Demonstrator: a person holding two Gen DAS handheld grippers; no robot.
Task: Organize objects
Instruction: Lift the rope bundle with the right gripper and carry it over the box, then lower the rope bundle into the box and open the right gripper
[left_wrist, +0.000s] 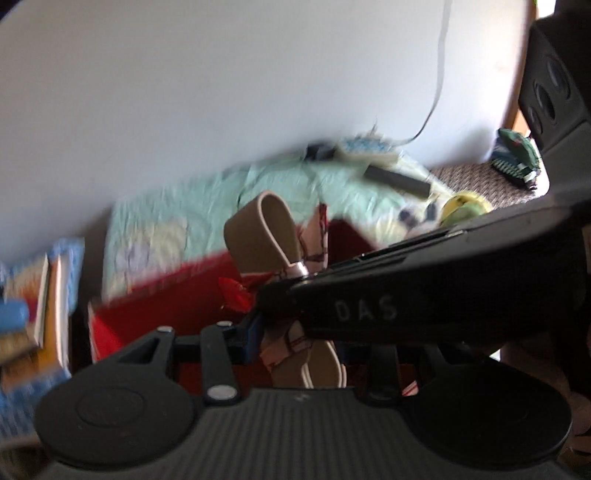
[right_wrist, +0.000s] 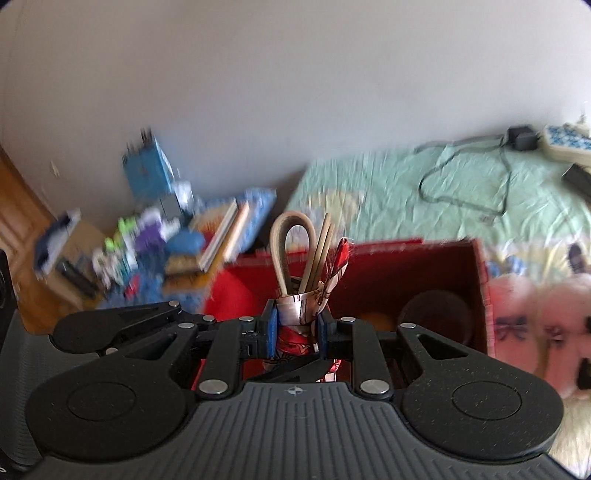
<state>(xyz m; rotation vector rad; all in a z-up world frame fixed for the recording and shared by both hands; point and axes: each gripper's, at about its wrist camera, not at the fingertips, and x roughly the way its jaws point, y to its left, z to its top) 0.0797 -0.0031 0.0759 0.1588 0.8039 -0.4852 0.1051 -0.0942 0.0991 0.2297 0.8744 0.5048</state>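
Right wrist view is showing the right gripper (right_wrist: 295, 328) pinching tight on a bundle: one tan looped strap (right_wrist: 286, 254) wrapped with one red and white patterned cloth (right_wrist: 338, 269). It is holding the bundle upright over one red box (right_wrist: 443, 266), probably so it can drop inside. One round dark thing (right_wrist: 436, 314) is sitting in the box. Two fluffy pink slippers (right_wrist: 535, 325) are lying just beside the box on the green bedsheet (right_wrist: 406, 184). In the left wrist view, the left gripper (left_wrist: 280, 332) is hidden behind the other tool, so I cannot tell if it is squeezing.
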